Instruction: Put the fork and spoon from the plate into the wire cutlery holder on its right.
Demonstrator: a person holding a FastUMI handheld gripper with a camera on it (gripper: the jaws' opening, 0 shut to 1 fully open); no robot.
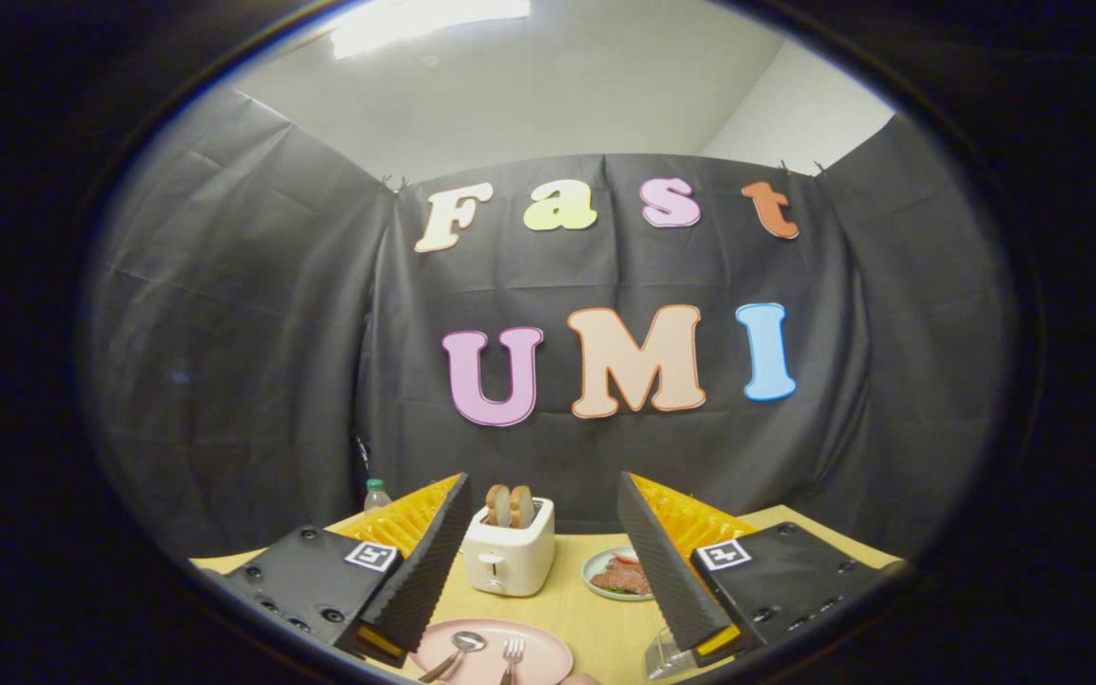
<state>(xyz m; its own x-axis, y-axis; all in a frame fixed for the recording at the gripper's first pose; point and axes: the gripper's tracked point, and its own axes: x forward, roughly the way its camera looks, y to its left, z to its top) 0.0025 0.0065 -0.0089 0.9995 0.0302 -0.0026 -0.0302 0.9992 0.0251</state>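
Fork and spoon lie side by side on the pink plate, spoon left of fork, low between the fingers of the tool. And the tool hangs level above the surface, pointing at the booth wall, fingers spread wide with nothing between them. Just ahead, between the fingers, a white toaster stands with two slices of bread poking up. Right of it sits a small dish of food, partly behind the right finger. A bottle peeks up beyond the left finger. Something clear sits by the right fingertip; I can't tell what.
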